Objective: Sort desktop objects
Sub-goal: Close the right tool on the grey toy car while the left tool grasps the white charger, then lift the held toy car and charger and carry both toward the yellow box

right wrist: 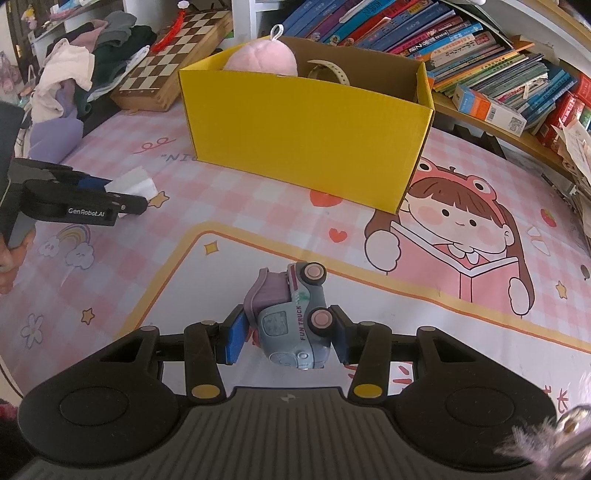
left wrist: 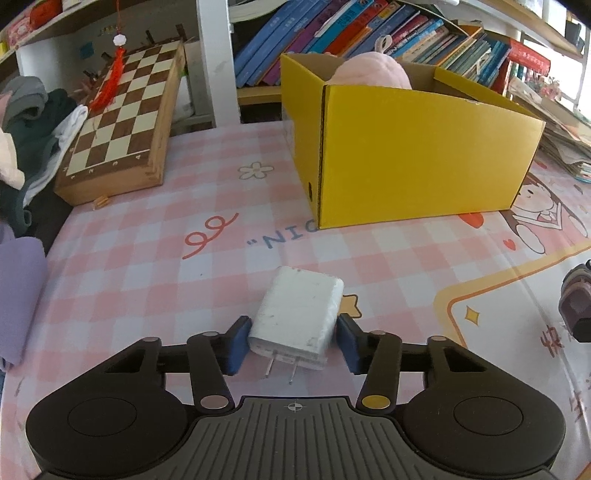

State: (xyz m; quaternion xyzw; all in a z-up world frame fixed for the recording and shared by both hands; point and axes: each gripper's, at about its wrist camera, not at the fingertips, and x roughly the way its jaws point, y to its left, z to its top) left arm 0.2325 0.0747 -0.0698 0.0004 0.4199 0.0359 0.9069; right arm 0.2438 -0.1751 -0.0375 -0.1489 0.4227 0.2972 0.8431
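Note:
A white plug charger [left wrist: 297,317] lies on the pink checked desk mat, prongs toward the camera. My left gripper [left wrist: 293,341] has its blue pads against both sides of it. My right gripper [right wrist: 288,338] is shut on a blue-grey toy truck [right wrist: 291,321] lying on its side. An open yellow cardboard box [left wrist: 413,155] stands behind, holding a pink plush [right wrist: 262,57] and a beige strap [right wrist: 328,70]. In the right wrist view the left gripper [right wrist: 110,199] and the charger [right wrist: 135,182] show at the far left, and the box [right wrist: 306,125] stands ahead.
A wooden chessboard box [left wrist: 122,122] leans at the back left beside a pile of clothes [left wrist: 26,129]. Bookshelves with many books [right wrist: 443,33] stand behind the box. Stacked papers [left wrist: 561,125] lie at the right. The right gripper's toy [left wrist: 576,302] shows at the right edge.

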